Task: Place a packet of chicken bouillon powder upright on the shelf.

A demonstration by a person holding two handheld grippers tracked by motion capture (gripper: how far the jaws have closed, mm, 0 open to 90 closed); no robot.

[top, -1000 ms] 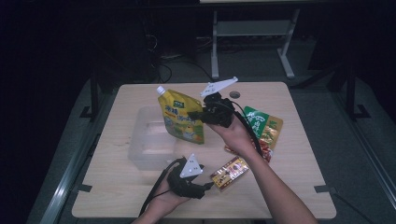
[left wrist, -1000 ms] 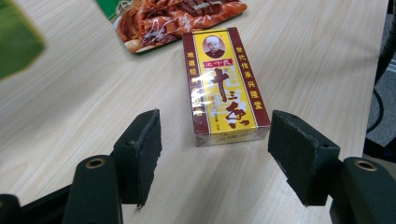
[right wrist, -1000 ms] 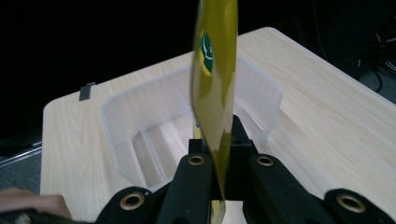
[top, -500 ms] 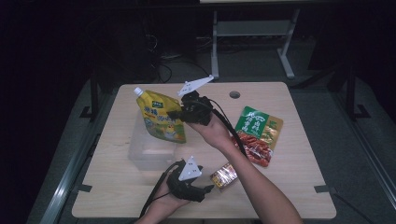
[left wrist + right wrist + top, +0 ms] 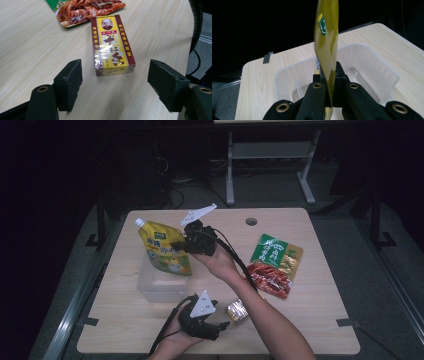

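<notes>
Overhead, the right claw [image 5: 176,244] grips the yellow pouch [image 5: 164,251] above the clear tub [image 5: 162,287].

Right gripper [image 5: 176,245]: raised above the worktop, forearm extended forward and leftward across the body, jaws clamped together. Left gripper [image 5: 220,326]: low at the near worktop edge, pointing right, jaws spread wide after just opening, nothing pressed between pads.
</notes>
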